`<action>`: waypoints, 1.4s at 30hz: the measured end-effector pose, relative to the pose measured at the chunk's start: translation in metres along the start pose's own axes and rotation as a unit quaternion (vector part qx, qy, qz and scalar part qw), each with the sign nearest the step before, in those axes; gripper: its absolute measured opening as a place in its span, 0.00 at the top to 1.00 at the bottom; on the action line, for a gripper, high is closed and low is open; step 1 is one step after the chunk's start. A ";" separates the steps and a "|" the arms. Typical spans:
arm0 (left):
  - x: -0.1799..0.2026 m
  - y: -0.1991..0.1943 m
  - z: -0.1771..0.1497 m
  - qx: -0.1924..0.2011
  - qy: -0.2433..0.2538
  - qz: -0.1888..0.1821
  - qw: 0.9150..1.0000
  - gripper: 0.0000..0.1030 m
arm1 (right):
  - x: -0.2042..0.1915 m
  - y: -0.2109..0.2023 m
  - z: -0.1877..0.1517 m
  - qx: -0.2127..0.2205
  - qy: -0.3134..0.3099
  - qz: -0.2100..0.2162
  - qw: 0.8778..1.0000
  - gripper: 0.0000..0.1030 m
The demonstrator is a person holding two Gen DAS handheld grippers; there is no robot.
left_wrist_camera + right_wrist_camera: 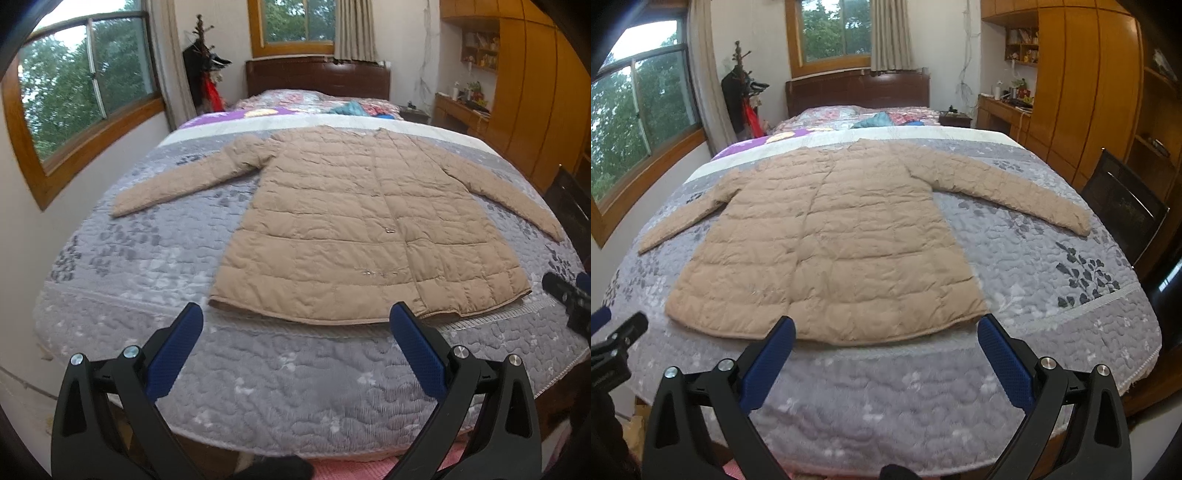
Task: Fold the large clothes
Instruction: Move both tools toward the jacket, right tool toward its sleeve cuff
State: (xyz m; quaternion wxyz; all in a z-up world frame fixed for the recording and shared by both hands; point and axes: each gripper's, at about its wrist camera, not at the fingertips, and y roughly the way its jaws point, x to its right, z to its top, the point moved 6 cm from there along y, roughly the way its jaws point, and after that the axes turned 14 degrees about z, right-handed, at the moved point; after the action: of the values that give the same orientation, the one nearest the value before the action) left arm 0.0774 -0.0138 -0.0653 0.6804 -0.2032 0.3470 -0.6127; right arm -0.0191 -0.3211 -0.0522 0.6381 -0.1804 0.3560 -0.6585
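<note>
A long beige quilted coat (354,221) lies flat on the bed, front up, hem toward me, both sleeves spread out to the sides. It also shows in the right wrist view (827,240). My left gripper (295,317) is open and empty, hovering just short of the hem's left-middle part. My right gripper (886,328) is open and empty, just short of the hem's right part. The right gripper's tip shows at the right edge of the left wrist view (565,291), and the left gripper's tip at the left edge of the right wrist view (620,332).
The bed's grey floral quilt (147,280) covers the near half; patchwork bedding and a blue cloth (351,109) lie near the dark headboard (317,75). A wall with a window (81,85) stands left, wooden wardrobes (1082,85) and a dark chair (1123,210) right.
</note>
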 end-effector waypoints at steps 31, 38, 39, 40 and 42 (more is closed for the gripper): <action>0.291 0.231 0.220 -0.100 0.133 -0.175 0.970 0.04 | 0.484 0.135 0.119 -0.050 0.337 -0.064 0.938 0.04; 0.308 0.258 0.228 -0.122 0.103 -0.200 0.967 0.04 | 0.505 0.147 0.111 -0.054 0.343 -0.037 0.937 0.08; 0.308 0.263 0.225 -0.129 0.101 -0.200 0.966 0.04 | 0.503 0.148 0.112 -0.056 0.334 -0.037 0.940 0.11; 0.307 0.266 0.223 -0.133 0.101 -0.199 0.966 0.04 | 0.501 0.149 0.114 -0.057 0.327 -0.037 0.942 0.17; 0.304 0.273 0.217 -0.140 0.100 -0.193 0.966 0.04 | 0.497 0.154 0.119 -0.060 0.310 -0.038 0.948 0.32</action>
State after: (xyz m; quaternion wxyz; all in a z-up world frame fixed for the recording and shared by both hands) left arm 0.4258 -0.2967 -0.1778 0.4758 -0.2974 0.4501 -0.6946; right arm 0.1128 -0.8201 -0.1867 0.4590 -0.0182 0.5679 -0.6830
